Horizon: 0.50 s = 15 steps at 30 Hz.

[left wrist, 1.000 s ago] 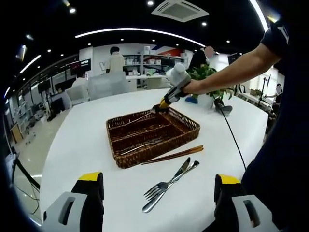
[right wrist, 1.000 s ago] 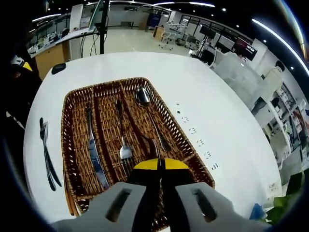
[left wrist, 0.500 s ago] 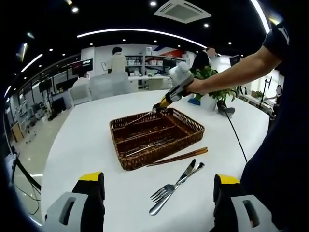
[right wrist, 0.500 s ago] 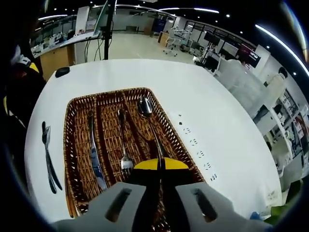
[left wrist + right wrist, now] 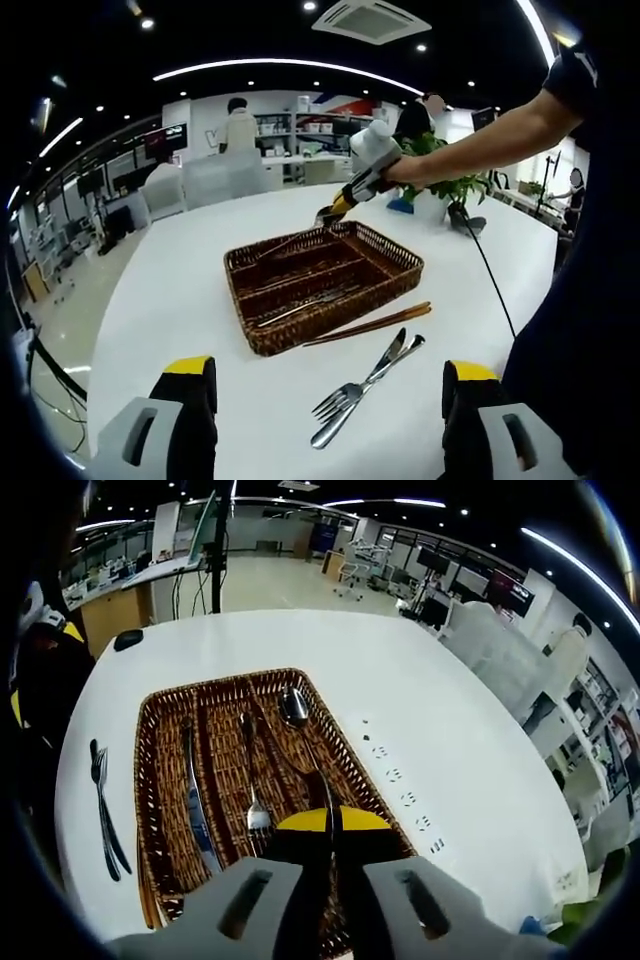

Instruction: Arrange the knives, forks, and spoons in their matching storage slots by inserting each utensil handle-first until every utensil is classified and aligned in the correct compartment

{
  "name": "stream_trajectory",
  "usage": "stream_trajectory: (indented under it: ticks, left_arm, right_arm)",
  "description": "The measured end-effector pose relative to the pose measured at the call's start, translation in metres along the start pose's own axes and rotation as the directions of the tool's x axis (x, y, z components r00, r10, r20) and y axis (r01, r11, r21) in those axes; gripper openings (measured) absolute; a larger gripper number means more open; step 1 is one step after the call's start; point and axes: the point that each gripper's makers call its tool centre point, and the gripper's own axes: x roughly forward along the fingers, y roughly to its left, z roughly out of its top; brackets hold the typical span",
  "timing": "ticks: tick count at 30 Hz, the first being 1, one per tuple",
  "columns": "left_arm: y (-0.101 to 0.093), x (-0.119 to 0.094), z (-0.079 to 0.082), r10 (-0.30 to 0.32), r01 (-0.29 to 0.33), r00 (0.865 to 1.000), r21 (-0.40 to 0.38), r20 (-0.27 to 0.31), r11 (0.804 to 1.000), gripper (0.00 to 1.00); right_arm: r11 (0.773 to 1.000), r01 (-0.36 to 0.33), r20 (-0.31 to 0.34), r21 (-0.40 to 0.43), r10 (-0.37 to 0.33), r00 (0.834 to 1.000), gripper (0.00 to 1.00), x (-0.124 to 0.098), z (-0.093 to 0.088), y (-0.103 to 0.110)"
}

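Clamped on the spoon (image 5: 305,742) handle, the right gripper (image 5: 327,825) is held over the wicker tray (image 5: 160,780); left gripper (image 5: 330,385) jaws wide apart, nothing held.

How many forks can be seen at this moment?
2. One fork lies in the middle slot of the wicker tray; the other fork lies on the white table beside a knife. More may be hidden.

- Your right claw (image 5: 330,825) covers the spoon's (image 5: 305,738) handle end and the basket's (image 5: 150,780) near rim.
- The bench (image 5: 180,290) edge cuts off behind your left claw (image 5: 320,420).
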Motion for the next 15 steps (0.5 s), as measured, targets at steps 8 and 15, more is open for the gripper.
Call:
stream_trajectory:
  ticks: [8, 15]
  left_arm:
    - [0.0, 0.002, 0.0, -0.008, 0.007, 1.0, 0.01, 0.004, 1.0, 0.98]
    - [0.006, 0.005, 0.001, -0.006, 0.006, 1.0, 0.035, 0.003, 0.999, 0.98]
  right_arm:
    - [1.0, -0.003, 0.003, -0.003, 0.003, 1.0, 0.0, -0.005, 0.001, -0.001]
    - [0.998, 0.006, -0.032, 0.058, -0.004, 0.999, 0.0, -0.002, -0.013, -0.01]
